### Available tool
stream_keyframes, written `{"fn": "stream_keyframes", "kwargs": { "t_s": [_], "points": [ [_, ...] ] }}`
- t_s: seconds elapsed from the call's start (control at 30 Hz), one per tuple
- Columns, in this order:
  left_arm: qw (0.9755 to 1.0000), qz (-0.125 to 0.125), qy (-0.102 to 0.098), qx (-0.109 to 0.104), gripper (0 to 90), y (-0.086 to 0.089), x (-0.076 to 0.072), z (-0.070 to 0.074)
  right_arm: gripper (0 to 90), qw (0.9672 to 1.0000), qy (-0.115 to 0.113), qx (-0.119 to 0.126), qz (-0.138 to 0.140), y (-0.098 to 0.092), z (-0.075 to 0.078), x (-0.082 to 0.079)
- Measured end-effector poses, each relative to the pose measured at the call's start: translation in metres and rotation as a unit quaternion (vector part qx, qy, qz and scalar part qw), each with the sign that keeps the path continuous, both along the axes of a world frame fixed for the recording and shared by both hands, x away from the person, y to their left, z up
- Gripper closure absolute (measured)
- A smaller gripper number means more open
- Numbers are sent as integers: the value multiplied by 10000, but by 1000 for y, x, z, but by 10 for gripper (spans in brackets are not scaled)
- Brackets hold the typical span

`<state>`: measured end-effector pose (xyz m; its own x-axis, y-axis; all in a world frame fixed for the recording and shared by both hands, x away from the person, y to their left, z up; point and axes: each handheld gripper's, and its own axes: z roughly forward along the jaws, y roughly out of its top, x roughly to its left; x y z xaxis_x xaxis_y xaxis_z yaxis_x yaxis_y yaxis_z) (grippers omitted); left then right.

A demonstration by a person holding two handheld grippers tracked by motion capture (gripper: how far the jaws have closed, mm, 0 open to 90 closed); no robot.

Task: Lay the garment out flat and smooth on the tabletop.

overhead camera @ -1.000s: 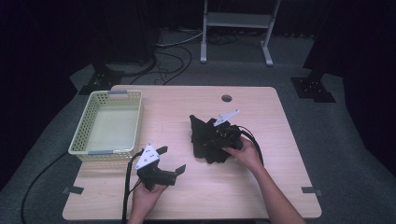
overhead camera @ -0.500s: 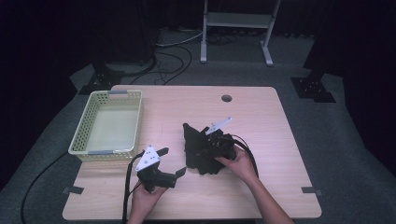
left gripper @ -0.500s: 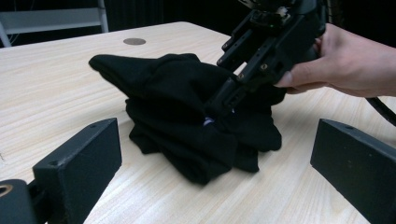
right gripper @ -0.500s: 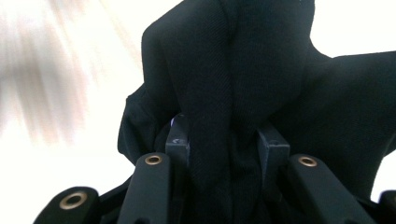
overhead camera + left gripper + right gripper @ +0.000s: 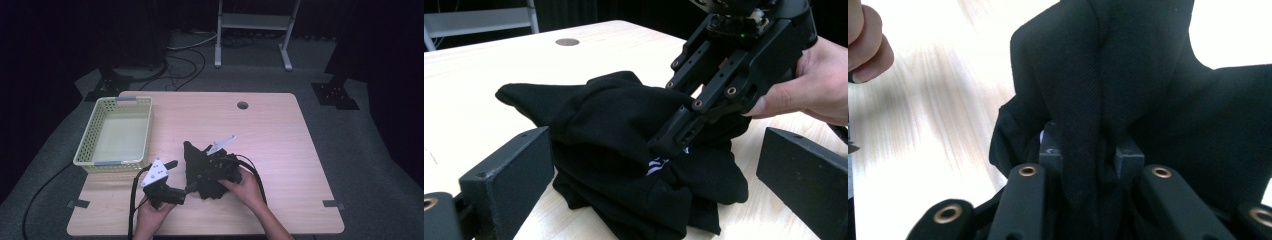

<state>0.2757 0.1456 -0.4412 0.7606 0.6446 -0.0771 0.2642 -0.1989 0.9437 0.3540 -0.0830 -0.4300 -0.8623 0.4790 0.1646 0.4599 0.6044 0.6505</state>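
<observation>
On the bench (image 5: 280, 125), near its front middle, your black cloth (image 5: 200, 167) lay in a crumpled heap, not yet flat or folded. Your right hand-held gripper (image 5: 212, 167) sat on top of the heap and was clenched on a ridge of the fabric; the right gripper view showed a pinched fold of the cloth (image 5: 1098, 100) running up between its jaws. Your left hand-held gripper (image 5: 177, 179) rested just left of the heap, jaws spread wide and holding nothing. In the left gripper view the cloth (image 5: 624, 150) sat between and just beyond those spread jaws, with the right hand-held gripper (image 5: 674, 142) pressing down into it from above.

A pale yellow basket (image 5: 87, 145) stood at the left side of the bench, near the cloth but not touching it, and looked bare inside.

Progress, as I judged it: early to middle. One grip was secured, the cloth was gathered close to you. Nothing showed a finished fold or a placement in the basket. What was left: you needed the left one to close on a free edge, then spread, fold or lift the cloth. Which end goal you meant couldn't be told from the heap alone.
</observation>
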Motion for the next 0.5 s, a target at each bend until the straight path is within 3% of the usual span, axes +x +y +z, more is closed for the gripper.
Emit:
{"fn": "stream_keyframes", "kwargs": {
  "t_s": [0.23,0.5],
  "points": [
    [10000,-6,23,1,9,3,-4,-1,760,9995,-291,-86,58,7,12,-12],
    [10000,-82,45,-5,8,-3,0,1,763,9982,-581,-85,-141,-15,26,-17]
  ]
}}
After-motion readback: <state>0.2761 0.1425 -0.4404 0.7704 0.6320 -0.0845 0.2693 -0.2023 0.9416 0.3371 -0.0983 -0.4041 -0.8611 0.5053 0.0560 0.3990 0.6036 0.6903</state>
